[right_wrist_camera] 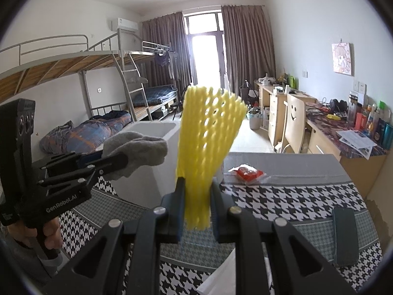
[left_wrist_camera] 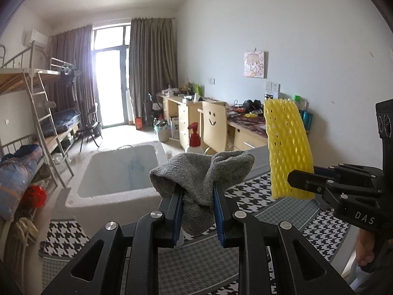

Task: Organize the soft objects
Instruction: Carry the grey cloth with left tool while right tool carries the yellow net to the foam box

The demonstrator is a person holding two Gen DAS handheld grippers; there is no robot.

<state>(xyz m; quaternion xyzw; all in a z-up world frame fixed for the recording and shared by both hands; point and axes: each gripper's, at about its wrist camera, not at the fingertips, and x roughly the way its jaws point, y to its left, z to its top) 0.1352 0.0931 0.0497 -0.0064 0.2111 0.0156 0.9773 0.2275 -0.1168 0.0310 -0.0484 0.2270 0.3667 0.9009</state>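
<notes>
My left gripper (left_wrist_camera: 197, 189) is shut on a grey sock (left_wrist_camera: 203, 172), which bunches above the jaws and hangs a little below them. From the right wrist view the same left gripper (right_wrist_camera: 120, 159) sits at the left with the grey sock (right_wrist_camera: 140, 150) in its tips. My right gripper (right_wrist_camera: 196, 184) is shut on a yellow foam net sleeve (right_wrist_camera: 208, 132) that stands upright from the jaws. In the left wrist view the right gripper (left_wrist_camera: 294, 179) comes in from the right, holding the yellow foam net sleeve (left_wrist_camera: 287, 147). A white foam box (left_wrist_camera: 118, 172) stands open just beyond the sock.
A houndstooth-patterned table cover (right_wrist_camera: 282, 196) lies below both grippers. On it are a red packet in clear wrap (right_wrist_camera: 248, 172) and a dark flat case (right_wrist_camera: 343, 236). Bunk beds (right_wrist_camera: 98, 86) line the left wall, desks and a smiley-face chair (right_wrist_camera: 294, 120) the right.
</notes>
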